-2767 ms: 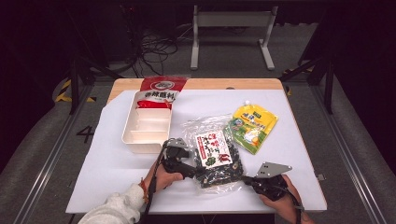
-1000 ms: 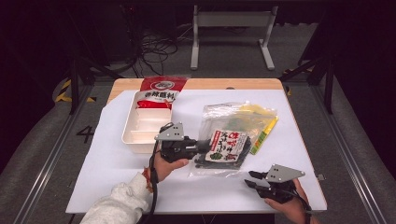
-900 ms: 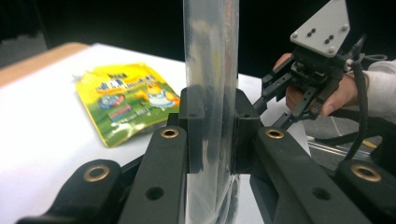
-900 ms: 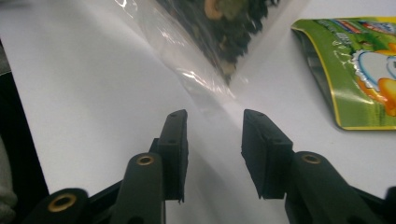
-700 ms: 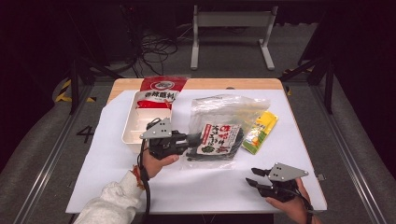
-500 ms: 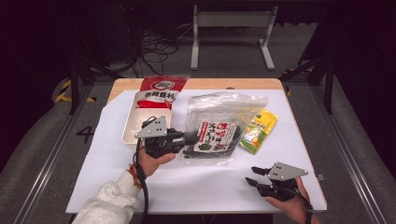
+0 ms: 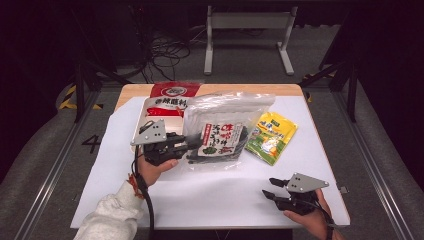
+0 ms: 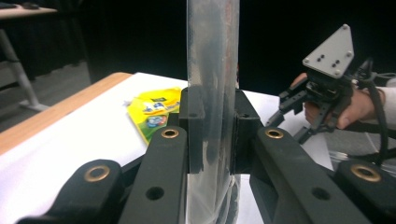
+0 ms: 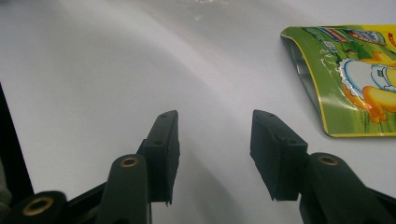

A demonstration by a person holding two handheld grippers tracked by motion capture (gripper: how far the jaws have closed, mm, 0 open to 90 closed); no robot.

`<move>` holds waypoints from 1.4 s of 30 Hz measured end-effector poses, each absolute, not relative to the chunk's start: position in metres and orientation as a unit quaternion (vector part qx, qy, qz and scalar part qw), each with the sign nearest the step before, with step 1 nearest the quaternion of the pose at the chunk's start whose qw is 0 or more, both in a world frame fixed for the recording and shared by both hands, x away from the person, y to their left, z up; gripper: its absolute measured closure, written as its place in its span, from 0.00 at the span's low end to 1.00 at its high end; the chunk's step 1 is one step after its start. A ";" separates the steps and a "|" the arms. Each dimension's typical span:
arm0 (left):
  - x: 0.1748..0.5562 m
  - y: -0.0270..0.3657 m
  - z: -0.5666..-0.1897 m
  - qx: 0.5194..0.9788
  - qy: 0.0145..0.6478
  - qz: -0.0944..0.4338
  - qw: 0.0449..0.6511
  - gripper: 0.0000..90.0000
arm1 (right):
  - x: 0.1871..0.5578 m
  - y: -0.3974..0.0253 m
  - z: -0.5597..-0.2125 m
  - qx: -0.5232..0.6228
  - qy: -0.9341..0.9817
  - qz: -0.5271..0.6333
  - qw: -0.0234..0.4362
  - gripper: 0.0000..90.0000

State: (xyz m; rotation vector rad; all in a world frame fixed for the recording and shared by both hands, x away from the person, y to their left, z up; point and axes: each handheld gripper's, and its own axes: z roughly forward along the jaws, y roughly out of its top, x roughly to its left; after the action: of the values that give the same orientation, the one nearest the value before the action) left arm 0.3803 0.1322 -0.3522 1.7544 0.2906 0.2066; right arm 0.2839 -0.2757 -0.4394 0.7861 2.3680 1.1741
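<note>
Nearest the person, at about five o'clock on the white counter (image 7: 220, 200), the right claw (image 7: 270, 188) rests low with its jaws spread apart and nothing between them; in the right gripper view the bare counter surface lies between the two black pads. Farther in, at about nine o'clock, the left claw (image 7: 192, 143) is clenched on the left edge of the clear seaweed bag (image 7: 222, 135), which is lifted off the counter and tilted up toward the far side; in the left gripper view the bag's plastic edge (image 8: 212, 93) stands upright, pinched tight between the jaws. Just beside the bag at about three o'clock lies the yellow-green pouch (image 7: 271, 137), flat on the counter and close to the bag's right edge. Beyond the left claw, toward eleven o'clock, the red-and-white packet (image 7: 169, 100) lies at the far edge of the counter, partly covered by the raised bag.
</note>
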 end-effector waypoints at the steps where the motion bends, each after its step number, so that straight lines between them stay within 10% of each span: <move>1: 0.381 0.136 -0.351 0.764 0.128 0.094 0.626 0.88 | 0.284 -0.276 -0.439 0.280 0.843 0.418 0.191 0.58; 42: 0.425 0.233 -0.337 0.732 0.217 0.249 0.597 0.88 | 0.280 -0.281 -0.446 0.307 0.836 0.417 0.182 0.53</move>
State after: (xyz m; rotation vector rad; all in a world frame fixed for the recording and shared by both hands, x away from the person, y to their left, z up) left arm 0.4251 0.2332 -0.3375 1.6984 0.5031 0.5770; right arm 0.2797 -0.2812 -0.4461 0.8678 2.3597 1.1764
